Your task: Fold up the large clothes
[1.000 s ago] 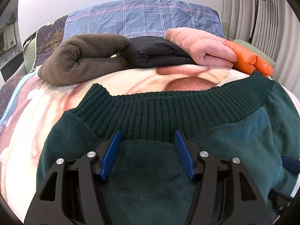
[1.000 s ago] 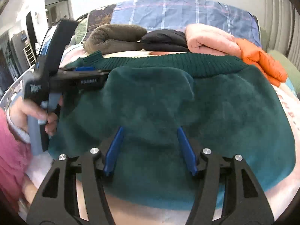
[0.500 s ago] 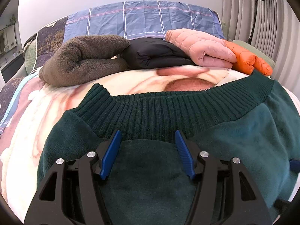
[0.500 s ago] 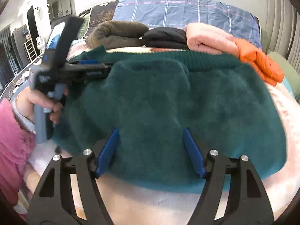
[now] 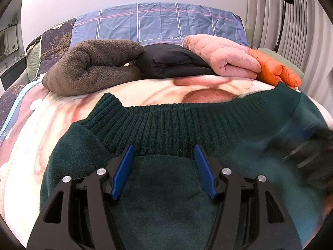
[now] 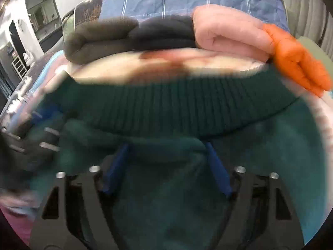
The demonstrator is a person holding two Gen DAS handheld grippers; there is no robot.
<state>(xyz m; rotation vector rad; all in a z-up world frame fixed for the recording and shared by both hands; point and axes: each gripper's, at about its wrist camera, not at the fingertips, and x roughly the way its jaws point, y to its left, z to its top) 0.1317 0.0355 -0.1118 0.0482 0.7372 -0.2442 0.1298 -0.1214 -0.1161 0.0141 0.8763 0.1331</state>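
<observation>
Green sweater (image 5: 166,198) lies folded on bed (image 5: 27,145); left gripper (image 5: 164,156) fingers part-spread, holding nothing; right gripper (image 6: 167,152) fingers opening, empty, likely for ribbed hem (image 6: 187,108).

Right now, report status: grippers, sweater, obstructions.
Left gripper open over green sweater, nothing gripped. Right gripper jaws opening, fleece fold between them. Folded clothes beyond the ribbed hem, not touching it.

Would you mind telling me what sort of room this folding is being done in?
Most likely a bedroom: the green sweater lies on a bed's printed blanket, a plaid pillow rests against the wall, and a floor lamp stands beside it.
</observation>
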